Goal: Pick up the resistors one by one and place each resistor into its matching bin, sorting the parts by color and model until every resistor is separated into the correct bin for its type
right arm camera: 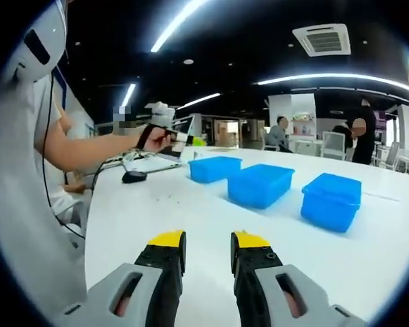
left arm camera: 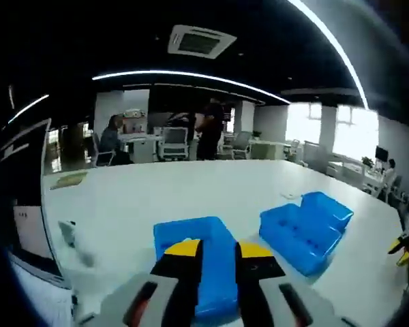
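On the white table [right arm camera: 211, 225] stand three blue plastic bins, open-topped and rectangular. In the right gripper view they sit in a slanting row: the far bin [right arm camera: 215, 168], the middle bin [right arm camera: 260, 184] and the near bin [right arm camera: 331, 199], each a little apart from the next. Small specks lie on the tabletop left of the row, too small to tell whether they are resistors. In the left gripper view one blue bin [left arm camera: 194, 235] lies just beyond the jaws, with two more bins [left arm camera: 305, 228] close together to its right.

The right gripper [right arm camera: 208, 248] hangs above bare tabletop, level, its yellow-tipped black jaws a narrow gap apart and holding nothing. The left gripper [left arm camera: 219, 251] points at the nearest bin, jaws likewise slightly parted and empty; in the right gripper view it appears at the left, gripped in the person's hand [right arm camera: 153, 138] with the forearm stretched out over the table. A laptop [right arm camera: 160, 160] and a dark mouse [right arm camera: 133, 176] sit near that hand. Two people stand or sit at desks in the background, under strip lights and a ceiling vent [right arm camera: 325, 39].
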Motion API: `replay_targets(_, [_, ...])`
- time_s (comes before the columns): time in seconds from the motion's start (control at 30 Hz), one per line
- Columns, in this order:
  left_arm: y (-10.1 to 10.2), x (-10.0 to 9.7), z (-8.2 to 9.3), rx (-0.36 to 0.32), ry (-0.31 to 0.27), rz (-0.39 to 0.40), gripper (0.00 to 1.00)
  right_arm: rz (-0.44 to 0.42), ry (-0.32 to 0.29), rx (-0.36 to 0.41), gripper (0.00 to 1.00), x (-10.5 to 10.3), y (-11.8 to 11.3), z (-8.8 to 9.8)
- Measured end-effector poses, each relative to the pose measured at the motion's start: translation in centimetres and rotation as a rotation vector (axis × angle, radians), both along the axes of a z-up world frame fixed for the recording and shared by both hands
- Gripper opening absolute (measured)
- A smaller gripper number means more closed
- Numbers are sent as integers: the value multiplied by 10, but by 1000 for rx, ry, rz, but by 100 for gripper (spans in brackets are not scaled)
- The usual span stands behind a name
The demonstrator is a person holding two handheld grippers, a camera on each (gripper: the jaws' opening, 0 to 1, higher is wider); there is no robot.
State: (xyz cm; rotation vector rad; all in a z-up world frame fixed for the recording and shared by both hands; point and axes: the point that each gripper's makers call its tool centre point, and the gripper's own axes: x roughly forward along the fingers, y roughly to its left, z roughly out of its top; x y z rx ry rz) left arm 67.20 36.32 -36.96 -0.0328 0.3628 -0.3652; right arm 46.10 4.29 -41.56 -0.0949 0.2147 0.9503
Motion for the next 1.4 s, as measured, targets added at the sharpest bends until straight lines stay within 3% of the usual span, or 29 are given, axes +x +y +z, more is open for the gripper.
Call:
replay_targets(0.1, [-10,2,0,-48,11,-29,23,-11,4,1,28,1,-2,-1])
replay_targets(0.4, [-25,-9,-12,-29,40,-81,23,-5,8,-11,28,2,1,-2])
replay_targets(0.77, [-21,-21,-11,-9,33,-110,23,17,5,-19,28,0,10,-1])
replay_targets(0.9, [-32,-31,-12,76,19,-194,23,22,1,-25,28,0,11,0])
replay_targets(0.97, [-35,-33,-12,89,16,-197,25,21,0,-26,28,-1,10,0])
replay_targets(1.13, [-65,-54,-17,268,19,-413,22,14,3,-24,28,-1,8,-1])
replay_targets(1.17, [-70,-60,-21,299,31,-450,22,13,3,-23,28,-1,8,-1])
replay_targets(1.23, [-80,-71,-27,296,103,-481,22,11,3,-26,28,-1,7,-2])
replay_targets(1.3, [-95,-80,-25,321,84,-565,22,8,3,-27,28,-1,5,-2])
replay_targets(1.4, [-113,-99,-28,439,69,-679,22,5,4,-24,28,-1,5,-2])
